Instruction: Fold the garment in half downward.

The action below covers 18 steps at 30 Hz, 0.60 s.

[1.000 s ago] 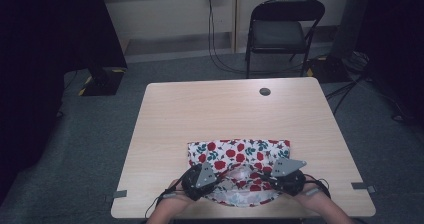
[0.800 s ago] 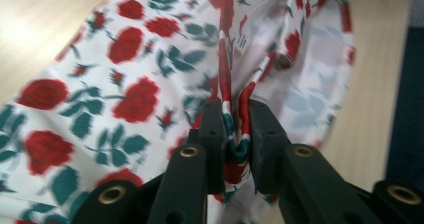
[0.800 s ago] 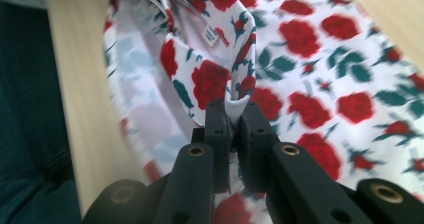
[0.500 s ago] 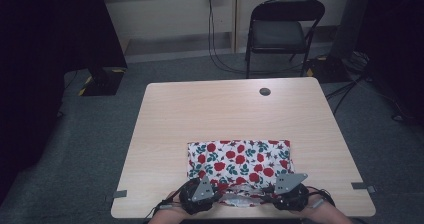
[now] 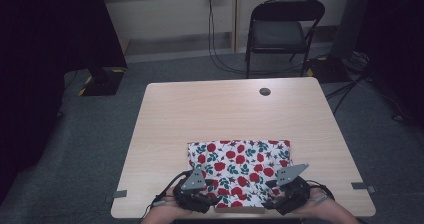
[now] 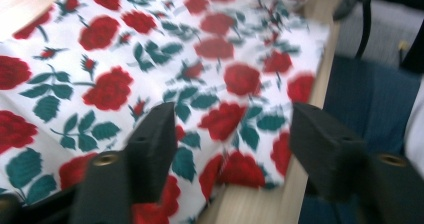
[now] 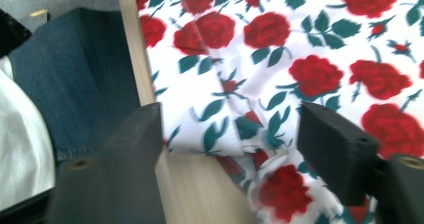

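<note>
- Two grippers sit at the bottom edge of the high view, the left gripper [image 5: 196,196] at lower left of centre and the right gripper [image 5: 286,194] at lower right of centre, each over a near corner of a folded cloth [image 5: 240,166] printed with red roses and green leaves.
- Cloth lies flat on the wooden table [image 5: 200,114], in the lower middle of the high view, its near edge at the table's near edge.
- Left gripper view: the jaws stand spread, having just been opening; the cloth's corner [image 6: 240,164] lies between them, with no pad pressing on it.
- Right gripper view: the jaws likewise stand spread after just opening, with a rumpled fold of the cloth [image 7: 235,134] and bare table edge between them, nothing pinched.
- Farther back in the high view, a black chair [image 5: 280,31] stands beyond the table at upper right of centre.
</note>
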Each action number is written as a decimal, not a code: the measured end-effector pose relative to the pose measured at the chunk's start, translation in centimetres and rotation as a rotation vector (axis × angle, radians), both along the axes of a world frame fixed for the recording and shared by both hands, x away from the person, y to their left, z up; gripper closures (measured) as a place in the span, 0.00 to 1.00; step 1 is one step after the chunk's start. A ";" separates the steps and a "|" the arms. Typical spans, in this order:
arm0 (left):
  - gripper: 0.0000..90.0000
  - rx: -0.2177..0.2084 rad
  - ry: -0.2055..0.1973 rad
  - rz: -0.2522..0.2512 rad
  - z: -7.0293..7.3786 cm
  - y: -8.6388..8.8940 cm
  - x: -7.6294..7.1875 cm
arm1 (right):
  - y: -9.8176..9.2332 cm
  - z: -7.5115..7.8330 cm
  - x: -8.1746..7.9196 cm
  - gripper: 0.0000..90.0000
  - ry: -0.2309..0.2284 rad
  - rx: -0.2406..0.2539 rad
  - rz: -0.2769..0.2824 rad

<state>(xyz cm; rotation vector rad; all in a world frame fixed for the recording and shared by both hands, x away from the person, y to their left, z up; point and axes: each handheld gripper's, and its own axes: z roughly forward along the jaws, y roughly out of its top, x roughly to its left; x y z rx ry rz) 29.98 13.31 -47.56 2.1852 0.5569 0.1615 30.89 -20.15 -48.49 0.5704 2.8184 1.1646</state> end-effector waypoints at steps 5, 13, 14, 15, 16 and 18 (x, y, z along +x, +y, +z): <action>0.20 0.081 0.013 0.051 -1.4 -1.3 0.7 | 0.5 -0.1 0.6 0.21 -0.029 -0.010 -0.059; 0.14 0.141 0.015 0.125 -3.3 -1.9 1.6 | 0.7 -2.1 1.5 0.15 0.001 -0.069 -0.145; 0.15 0.143 0.012 0.127 -3.4 -1.9 1.7 | 0.7 -2.4 1.6 0.15 0.009 -0.066 -0.151; 0.15 0.149 0.009 0.133 -3.5 -2.0 1.7 | 0.6 -2.5 1.6 0.14 0.014 -0.062 -0.153; 0.15 0.152 0.009 0.135 -3.6 -1.9 1.7 | 0.6 -2.5 1.6 0.14 0.012 -0.057 -0.155; 0.15 0.149 0.005 0.148 -3.7 -1.9 1.8 | 0.6 -2.5 1.6 0.13 0.014 -0.054 -0.156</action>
